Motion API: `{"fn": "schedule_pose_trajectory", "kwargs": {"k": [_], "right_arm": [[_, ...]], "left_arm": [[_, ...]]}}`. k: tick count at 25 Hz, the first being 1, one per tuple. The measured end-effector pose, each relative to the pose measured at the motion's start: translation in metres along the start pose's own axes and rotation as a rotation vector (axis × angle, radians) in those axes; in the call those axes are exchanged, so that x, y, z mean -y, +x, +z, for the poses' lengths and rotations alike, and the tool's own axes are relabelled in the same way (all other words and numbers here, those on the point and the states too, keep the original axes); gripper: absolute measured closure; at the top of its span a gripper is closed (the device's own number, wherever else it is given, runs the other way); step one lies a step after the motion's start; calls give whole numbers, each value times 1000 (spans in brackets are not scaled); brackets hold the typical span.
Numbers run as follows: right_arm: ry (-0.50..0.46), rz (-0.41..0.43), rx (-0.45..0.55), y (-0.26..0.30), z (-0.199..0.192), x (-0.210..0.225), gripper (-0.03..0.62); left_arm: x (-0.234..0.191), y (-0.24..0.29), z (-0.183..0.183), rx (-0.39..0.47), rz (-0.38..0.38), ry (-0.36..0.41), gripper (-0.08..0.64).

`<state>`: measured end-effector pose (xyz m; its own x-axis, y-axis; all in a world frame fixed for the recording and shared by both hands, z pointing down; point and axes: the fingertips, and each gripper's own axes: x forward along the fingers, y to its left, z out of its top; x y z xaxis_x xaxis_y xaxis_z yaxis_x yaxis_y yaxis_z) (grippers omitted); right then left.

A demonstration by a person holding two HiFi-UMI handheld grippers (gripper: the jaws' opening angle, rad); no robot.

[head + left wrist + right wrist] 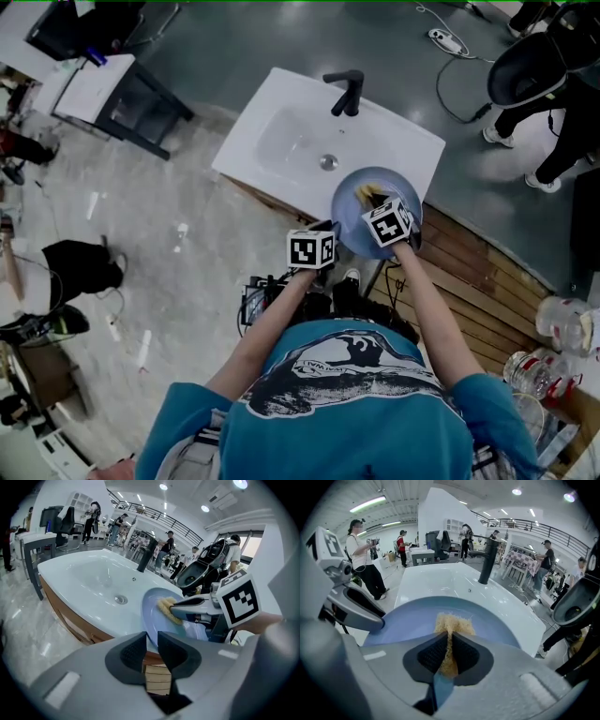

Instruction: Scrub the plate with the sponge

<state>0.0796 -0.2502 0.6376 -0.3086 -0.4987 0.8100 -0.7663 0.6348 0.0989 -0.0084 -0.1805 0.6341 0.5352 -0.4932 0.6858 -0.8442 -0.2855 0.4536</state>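
While left gripper (pixel 151 638) fingers clamp plate (pixel 154 613) rim near sink (pixel 84 583), right gripper (pixel 450 638) fingers pinch sponge (pixel 450 623) against plate.

The head view is looking steeply down from overhead onto the sink (pixel 281 141) and plate (pixel 352 225). The left gripper view is sitting close at the plate's edge, facing the right gripper (pixel 171 612). The right gripper view is closely facing the plate, with the faucet (pixel 487 564) beyond. All three are sharing plate and sink.
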Motion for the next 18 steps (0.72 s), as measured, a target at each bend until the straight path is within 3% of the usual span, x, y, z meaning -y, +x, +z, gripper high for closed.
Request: {"fn": "schedule_pose_trajectory", "kwargs": {"k": [10,18], "right_arm": [[-75,105,13,-18,-20,-55,563],[-103,132,-22,-37,-48,-65,561]], "left_arm": [[-2,-2,2,18,46,16,468],[-3,-3,3,26,53,24,469]]}}
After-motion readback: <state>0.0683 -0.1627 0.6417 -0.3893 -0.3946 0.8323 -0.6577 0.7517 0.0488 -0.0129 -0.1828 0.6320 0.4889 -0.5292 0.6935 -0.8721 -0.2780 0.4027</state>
